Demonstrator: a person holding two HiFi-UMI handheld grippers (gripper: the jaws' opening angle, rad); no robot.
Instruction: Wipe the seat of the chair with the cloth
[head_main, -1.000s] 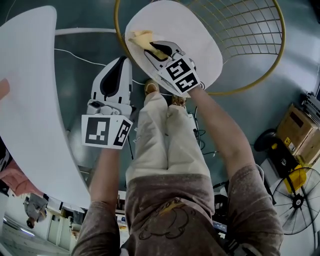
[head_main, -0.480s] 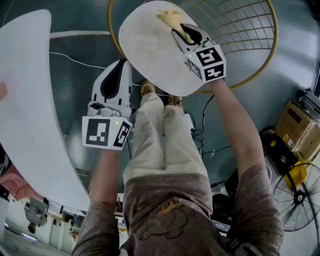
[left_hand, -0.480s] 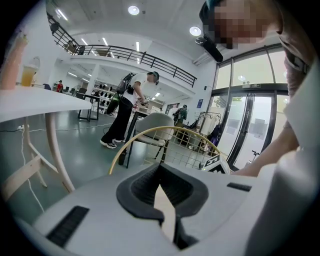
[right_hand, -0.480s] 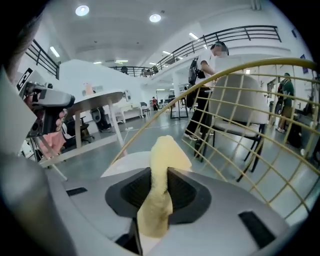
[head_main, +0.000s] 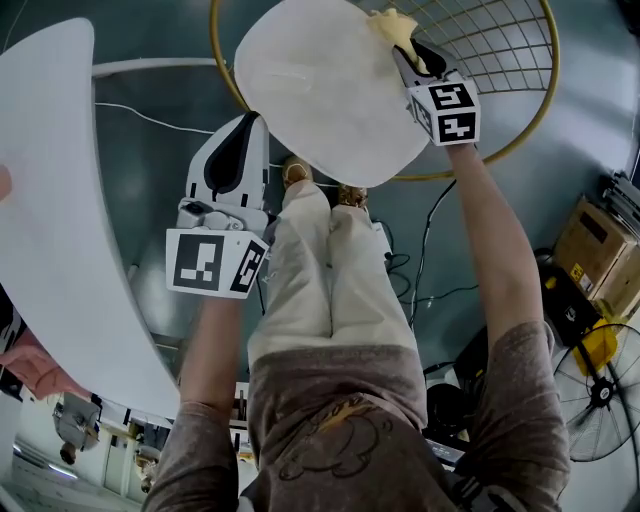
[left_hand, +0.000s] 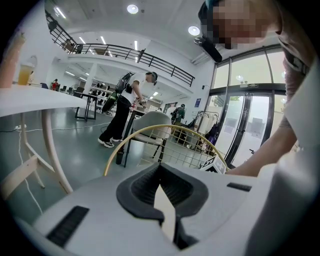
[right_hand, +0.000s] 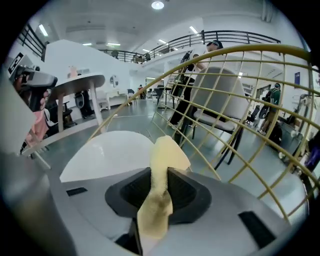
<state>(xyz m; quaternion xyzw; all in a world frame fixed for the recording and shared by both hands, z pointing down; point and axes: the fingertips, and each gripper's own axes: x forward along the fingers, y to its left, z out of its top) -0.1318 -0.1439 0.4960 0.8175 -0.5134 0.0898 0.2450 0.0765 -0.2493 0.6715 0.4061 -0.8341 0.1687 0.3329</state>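
Note:
The chair's white seat lies ahead of my knees, ringed by a gold wire backrest. My right gripper is at the seat's far right edge, against the wire grid, shut on the yellow cloth. In the right gripper view the cloth stands up between the jaws of the right gripper, with the seat to its left and the wire backrest just beyond. My left gripper hangs over the floor beside the seat's near left edge, shut and holding nothing; the left gripper faces the gold ring.
A large white table curves along the left. My legs stand right below the seat. Cables trail on the floor; cardboard boxes and a floor fan are at the right. Other people and chairs are far off.
My right gripper has swept the cloth across the seat, from its near left part to the far right edge by the backrest. The left gripper has stayed in place.

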